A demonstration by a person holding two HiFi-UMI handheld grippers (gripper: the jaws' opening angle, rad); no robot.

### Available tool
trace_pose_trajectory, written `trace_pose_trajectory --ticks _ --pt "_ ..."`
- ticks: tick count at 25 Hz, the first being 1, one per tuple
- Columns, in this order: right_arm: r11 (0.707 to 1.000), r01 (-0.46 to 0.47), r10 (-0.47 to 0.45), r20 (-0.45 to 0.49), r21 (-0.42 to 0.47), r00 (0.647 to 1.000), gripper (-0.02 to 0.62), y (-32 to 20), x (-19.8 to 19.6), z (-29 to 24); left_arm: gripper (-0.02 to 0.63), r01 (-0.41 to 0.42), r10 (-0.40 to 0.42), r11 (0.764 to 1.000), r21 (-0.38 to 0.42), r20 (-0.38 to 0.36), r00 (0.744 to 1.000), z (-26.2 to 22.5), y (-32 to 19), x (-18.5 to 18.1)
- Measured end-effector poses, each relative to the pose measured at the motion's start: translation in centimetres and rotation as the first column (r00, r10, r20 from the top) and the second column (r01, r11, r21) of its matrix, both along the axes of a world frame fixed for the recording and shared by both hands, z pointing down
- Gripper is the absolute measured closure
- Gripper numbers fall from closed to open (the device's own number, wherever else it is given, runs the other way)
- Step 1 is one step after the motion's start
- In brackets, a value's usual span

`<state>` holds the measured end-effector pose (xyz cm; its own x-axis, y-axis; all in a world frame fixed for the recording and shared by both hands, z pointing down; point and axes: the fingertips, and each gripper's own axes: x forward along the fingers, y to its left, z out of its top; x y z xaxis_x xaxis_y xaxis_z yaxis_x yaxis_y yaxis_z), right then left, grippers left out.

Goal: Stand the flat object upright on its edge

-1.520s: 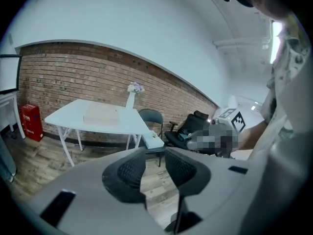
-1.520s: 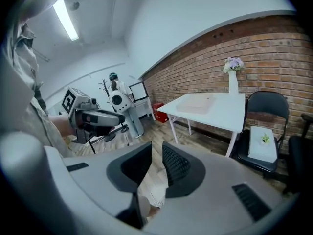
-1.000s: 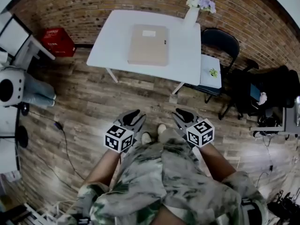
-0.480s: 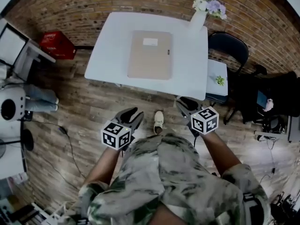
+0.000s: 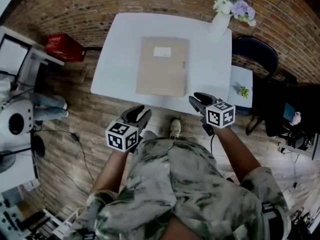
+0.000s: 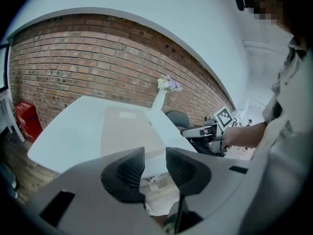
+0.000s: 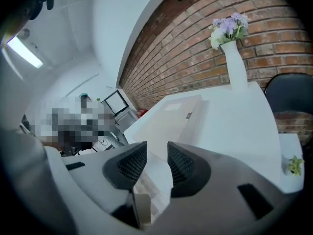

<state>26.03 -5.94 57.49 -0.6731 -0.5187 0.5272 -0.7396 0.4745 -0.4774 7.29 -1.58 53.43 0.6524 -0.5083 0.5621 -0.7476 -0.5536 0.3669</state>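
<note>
Two grippers out in front, neither holding anything. Left gripper (image 5: pixel 137 115) with jaws partly apart, only floor and table edge showing through the gap. Right gripper (image 5: pixel 201 100) apart as well, jaws just now opening wider, nothing between them. Right one at the near edge of the table (image 5: pixel 116 59), left one just short of it, over the wooden floor.

Folder (image 5: pixel 163 66) flat on its broad face in the middle of the table, label up, clasp on the right-hand long edge, well apart from both grippers. Vase (image 5: pixel 221 25) at the far right corner, clear of the folder.

Step in hand, by the look of it: the approach, ahead of any contact. Next move calls for reaching in over the near edge, catching one thin side between the jaws, then tipping it up while steadying with the other gripper. Smooth top, low edge: more likely to slide than to lift, so worth bracing the opposite side first.
</note>
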Motion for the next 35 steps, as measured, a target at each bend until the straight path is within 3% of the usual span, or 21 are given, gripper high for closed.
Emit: trace_pose_trajectory --ticks 12,22,35 --pt "0.983 -0.102 0.119 0.111 -0.154 0.987 0.430 -10.8 0.0 4.0 0.480 0.019 -0.019 0.997 -0.080 -0.001 1.000 3.5 -11.2 -3.2" --pt "0.956 -0.171 0.191 0.063 -0.239 0.979 0.402 -17.1 -0.8 7.0 0.451 -0.024 0.020 0.982 -0.186 -0.021 1.000 8.5 -19.7 -5.1" --pt "0.920 -0.128 0.171 0.085 -0.371 0.982 0.393 -19.5 -2.4 9.7 0.400 -0.060 0.023 0.937 -0.344 -0.109 0.994 13.3 -24.5 -5.0"
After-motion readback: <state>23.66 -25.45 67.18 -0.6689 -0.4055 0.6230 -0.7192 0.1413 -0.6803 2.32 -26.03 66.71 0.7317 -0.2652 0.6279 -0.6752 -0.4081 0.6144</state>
